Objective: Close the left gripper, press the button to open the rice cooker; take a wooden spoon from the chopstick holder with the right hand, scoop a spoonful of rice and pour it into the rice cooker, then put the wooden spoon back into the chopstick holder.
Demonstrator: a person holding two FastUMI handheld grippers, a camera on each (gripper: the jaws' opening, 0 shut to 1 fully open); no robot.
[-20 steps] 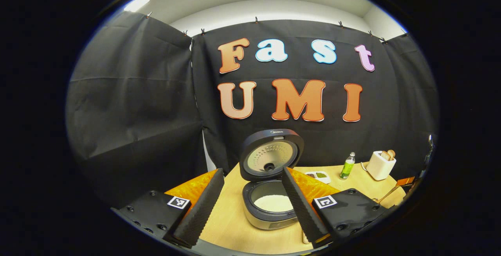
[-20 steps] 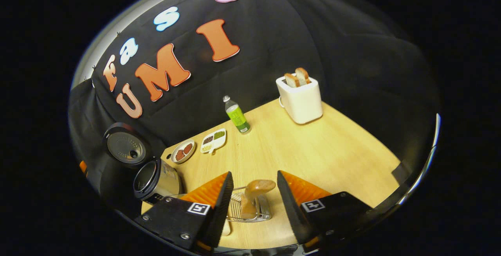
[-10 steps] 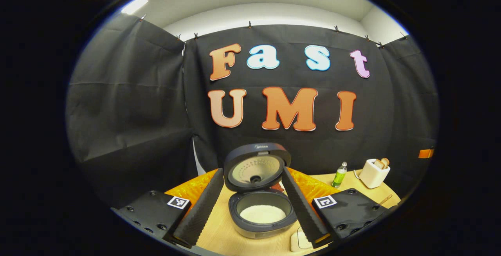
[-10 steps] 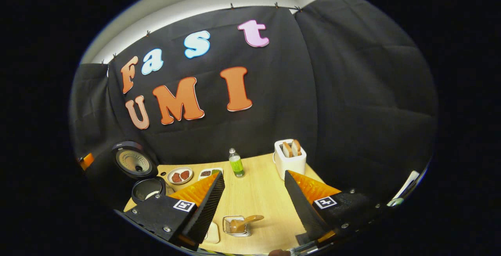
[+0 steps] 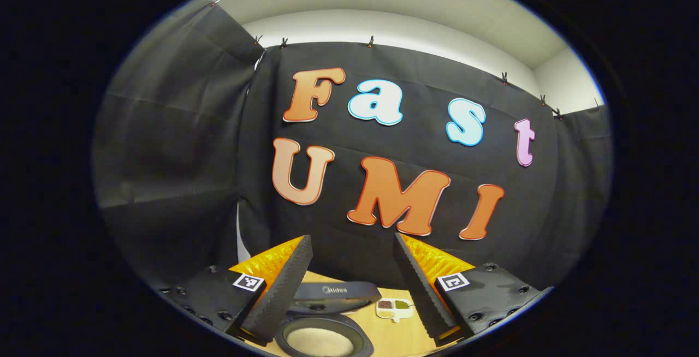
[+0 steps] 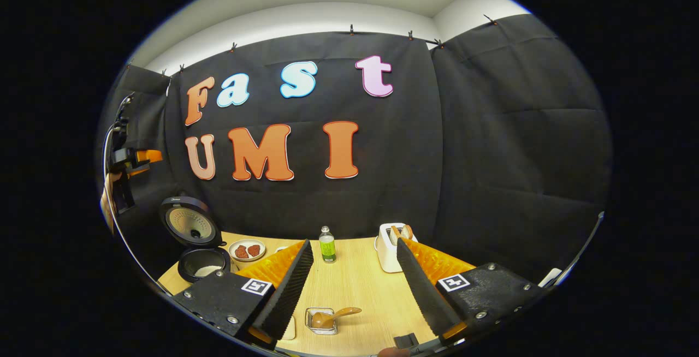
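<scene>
In the right gripper view we see our right gripper (image 6: 355, 286) with its two fingers spread wide and nothing between them, raised above a light wooden table (image 6: 360, 286). Just beyond the fingertips stands a small clear square chopstick holder (image 6: 322, 321), and a brown wooden spoon (image 6: 330, 317) lies in it, bowl down inside and handle leaning out to the right. Farther back on the table stand a green plastic bottle with a white cap (image 6: 327, 248) and a white toaster holding two slices of bread (image 6: 389, 250). To the left sits a dark round rice cooker (image 6: 203, 264) with its lid swung upright and white rice visible in the pot; a small round plate with red pieces (image 6: 247, 249) lies just beside it. At the far left edge our left gripper (image 6: 134, 158) hangs high in the air. In the left gripper view its fingers (image 5: 284, 286) are likewise released and apart, gripping nothing, with the open rice cooker low between them and a small white divided dish (image 5: 394, 308) on the table near it.
</scene>
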